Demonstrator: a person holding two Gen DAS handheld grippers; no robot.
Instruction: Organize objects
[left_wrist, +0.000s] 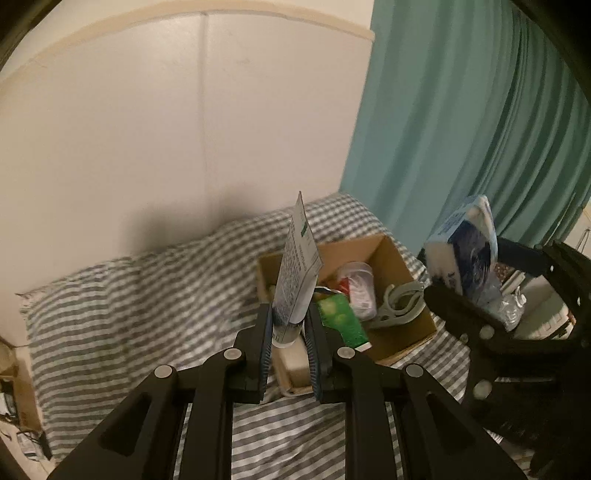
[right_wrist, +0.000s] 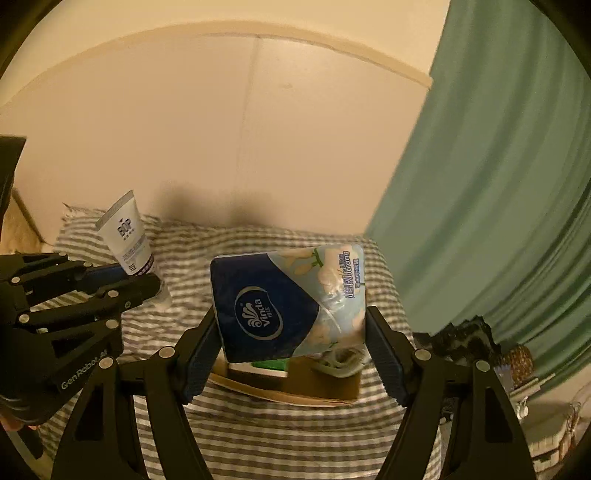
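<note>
The left tool (left_wrist: 289, 332) is pressed together on the cap end of a white tube (left_wrist: 297, 273), which stands upright between its pads, crimped end topmost. The right tool (right_wrist: 291, 334) is spread wide yet pinching a blue tissue pack (right_wrist: 288, 302) across its width, the pack tilted and held above the bed (right_wrist: 258, 435). In the left wrist view the right tool and its pack sit to the right, apart from the tube. Below and beyond both tools lies an open cardboard box (left_wrist: 388, 251) on the striped bedding, holding a green packet (left_wrist: 341, 317), a clear plastic container (left_wrist: 358, 288) and pale hooked clips (left_wrist: 400, 299). Farther back are a cream wall (left_wrist: 184, 129) and a teal curtain (left_wrist: 461, 129).
</note>
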